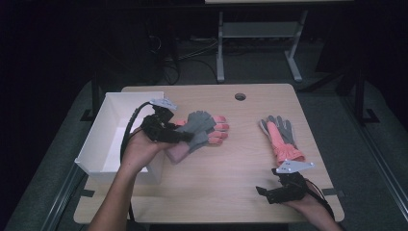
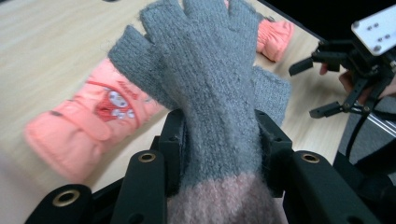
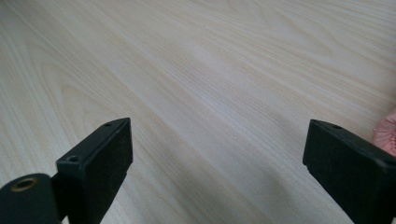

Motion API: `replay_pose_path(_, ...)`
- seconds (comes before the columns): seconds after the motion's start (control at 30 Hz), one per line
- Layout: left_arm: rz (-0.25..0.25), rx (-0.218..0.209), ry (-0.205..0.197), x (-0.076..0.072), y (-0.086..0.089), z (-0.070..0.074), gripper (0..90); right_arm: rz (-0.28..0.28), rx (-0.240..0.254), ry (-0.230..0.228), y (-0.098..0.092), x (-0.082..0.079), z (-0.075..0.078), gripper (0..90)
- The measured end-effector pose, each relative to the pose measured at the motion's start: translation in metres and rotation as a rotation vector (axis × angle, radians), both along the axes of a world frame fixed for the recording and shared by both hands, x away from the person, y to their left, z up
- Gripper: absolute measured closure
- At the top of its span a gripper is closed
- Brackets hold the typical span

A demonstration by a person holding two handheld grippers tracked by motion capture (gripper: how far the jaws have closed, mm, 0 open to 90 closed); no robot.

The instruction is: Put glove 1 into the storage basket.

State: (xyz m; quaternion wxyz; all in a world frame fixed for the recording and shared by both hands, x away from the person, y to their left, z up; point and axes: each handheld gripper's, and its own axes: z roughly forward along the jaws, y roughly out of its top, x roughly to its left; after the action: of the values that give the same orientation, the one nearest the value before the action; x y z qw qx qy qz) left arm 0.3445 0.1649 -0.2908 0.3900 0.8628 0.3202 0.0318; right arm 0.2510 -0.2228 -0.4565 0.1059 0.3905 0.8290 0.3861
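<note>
My left gripper [image 1: 185, 137] is shut on a grey knitted fingerless glove [image 1: 199, 127] with a pale pink cuff, held just above the table. In the left gripper view the glove [image 2: 210, 93] is pinched between both black jaws. Under it an orange-pink padded glove [image 2: 93, 121] with a small printed figure lies flat on the wood [image 1: 219, 130]. Farther right, a second grey glove [image 1: 284, 126] lies with another orange glove [image 1: 284, 149] on top of it. My right gripper [image 1: 262, 190] rests open near the front right edge, with bare table between its jaws [image 3: 217, 158].
A white open box [image 1: 110, 130] stands at the table's left edge, right behind my left hand. A round cable hole [image 1: 240, 96] sits near the table's far edge. Beyond the table a metal desk frame [image 1: 260, 43] stands on the dark floor.
</note>
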Motion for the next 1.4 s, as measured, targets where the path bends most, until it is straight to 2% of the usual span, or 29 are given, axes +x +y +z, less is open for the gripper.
replay_pose_path(0.2, 0.050, 0.005, -0.025, 0.003, 0.019, 0.010, 61.4, 0.013, 0.008, -0.006, 0.004, 0.001, 0.001, 8.0)
replay_pose_path(0.4, 0.124, 0.014, -0.040, 0.004, 0.047, 0.016, 61.4, 0.049, 0.007, -0.006, 0.014, 0.007, 0.001, 8.0)
replay_pose_path(0.7, 0.285, 0.014, -0.056, 0.016, 0.101, 0.014, 61.4, 0.056, 0.006, -0.010, 0.015, 0.009, 0.000, 8.0)
replay_pose_path(0.77, 0.320, 0.015, -0.055, 0.020, 0.110, 0.009, 61.4, 0.054, 0.003, -0.003, 0.016, 0.009, 0.001, 8.0)
replay_pose_path(1.0, 0.424, 0.063, -0.033, 0.033, 0.134, -0.014, 61.3, 0.063, -0.001, -0.002, 0.016, 0.009, -0.001, 8.0)
replay_pose_path(1.2, 0.483, 0.140, -0.007, 0.049, 0.151, -0.041, 61.2, 0.065, -0.004, 0.000, 0.017, 0.009, -0.001, 8.0)
replay_pose_path(1.4, 0.534, 0.198, 0.021, 0.060, 0.161, -0.071, 61.0, 0.067, -0.013, 0.004, 0.016, 0.009, -0.002, 8.0)
